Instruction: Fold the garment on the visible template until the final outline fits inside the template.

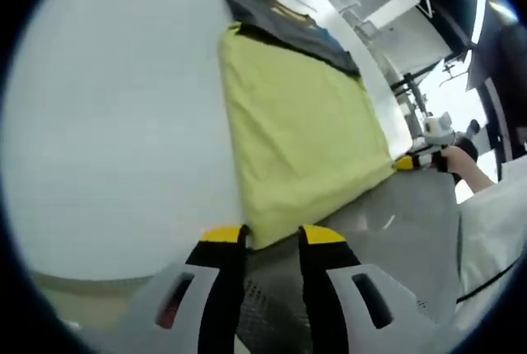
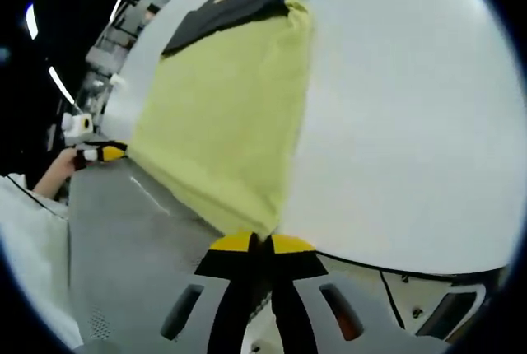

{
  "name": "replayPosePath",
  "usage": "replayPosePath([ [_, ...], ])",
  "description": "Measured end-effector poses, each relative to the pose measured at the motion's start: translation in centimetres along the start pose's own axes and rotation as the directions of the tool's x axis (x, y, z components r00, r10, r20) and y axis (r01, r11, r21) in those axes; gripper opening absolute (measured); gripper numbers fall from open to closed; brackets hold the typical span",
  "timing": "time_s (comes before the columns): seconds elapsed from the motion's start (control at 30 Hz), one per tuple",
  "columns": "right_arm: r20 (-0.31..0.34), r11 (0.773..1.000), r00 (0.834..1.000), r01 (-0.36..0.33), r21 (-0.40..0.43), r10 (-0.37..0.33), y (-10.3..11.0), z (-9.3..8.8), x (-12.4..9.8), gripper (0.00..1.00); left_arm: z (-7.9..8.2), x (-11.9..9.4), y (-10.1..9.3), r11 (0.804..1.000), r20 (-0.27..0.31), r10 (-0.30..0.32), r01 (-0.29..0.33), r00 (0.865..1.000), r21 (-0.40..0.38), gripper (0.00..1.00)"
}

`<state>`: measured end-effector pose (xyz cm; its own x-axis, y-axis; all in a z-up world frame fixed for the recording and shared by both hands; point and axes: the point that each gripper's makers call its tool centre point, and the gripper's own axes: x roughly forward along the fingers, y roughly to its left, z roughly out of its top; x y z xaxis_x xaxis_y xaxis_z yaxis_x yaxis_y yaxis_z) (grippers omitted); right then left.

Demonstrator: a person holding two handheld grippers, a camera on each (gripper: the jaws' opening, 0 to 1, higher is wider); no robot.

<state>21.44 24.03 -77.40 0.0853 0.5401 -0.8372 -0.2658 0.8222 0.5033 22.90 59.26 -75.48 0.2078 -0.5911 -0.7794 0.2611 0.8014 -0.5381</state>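
White desk point(image 1: 107, 140) surface. A dark folded garment with yellow print point(image 1: 288, 25) lies at 12 o'clock, upper desk edge.

My left gripper point(image 1: 272, 237) has its jaws apart, and the near corner of the yellow garment point(image 1: 300, 136) lies between the tips. Beyond it I see a dark garment point(image 1: 288, 26); the other gripper point(image 1: 416, 160) is at the right.

- Your garment point(image 1: 300, 136) is plain yellow-green, no pattern.
- Dark navy-black garment point(image 1: 288, 25) behind it carries a yellow print.
- Table point(image 1: 115, 123) is white; the template sheet point(image 1: 403, 222) grey.
- Your grippers point(image 1: 273, 237) have black jaws with yellow tips.
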Motion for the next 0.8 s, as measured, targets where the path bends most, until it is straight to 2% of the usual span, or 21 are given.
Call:
replayPosePath([
  [0.2, 0.004, 1.000, 1.000, -0.001, -0.004, 0.001, -0.1, 0.0, 0.1, 0.05, 0.0, 0.3, 0.5, 0.999, -0.016, 0.032, -0.032, 0.999, 0.013, 0.13],
  [0.3, 0.006, 1.000, 1.000, -0.001, -0.002, 0.001, -0.1, 0.0, 0.1, 0.04, -0.1, 0.3, 1.6, 0.995, -0.031, 0.095, -0.095, 0.995, 0.008, 0.03],
  [0.33, 0.006, 1.000, 1.000, -0.001, -0.002, 0.001, -0.1, 0.0, 0.1, 0.04, -0.2, 0.4, 1.5, 0.996, -0.033, 0.086, -0.086, 0.996, 0.019, 0.02],
  [0.67, 0.016, 1.000, 1.000, 0.007, 0.001, -0.007, -0.1, 0.0, 0.1, 0.04, -0.3, 0.4, 1.2, 0.997, -0.028, 0.080, -0.080, 0.996, 0.015, 0.00],
  [0.8, 0.046, 1.000, 0.999, 0.003, -0.007, -0.003, 0.0, 0.2, -0.1, 0.03, -0.3, 0.3, 1.1, 0.997, -0.023, 0.082, -0.082, 0.996, 0.008, 0.00],
])
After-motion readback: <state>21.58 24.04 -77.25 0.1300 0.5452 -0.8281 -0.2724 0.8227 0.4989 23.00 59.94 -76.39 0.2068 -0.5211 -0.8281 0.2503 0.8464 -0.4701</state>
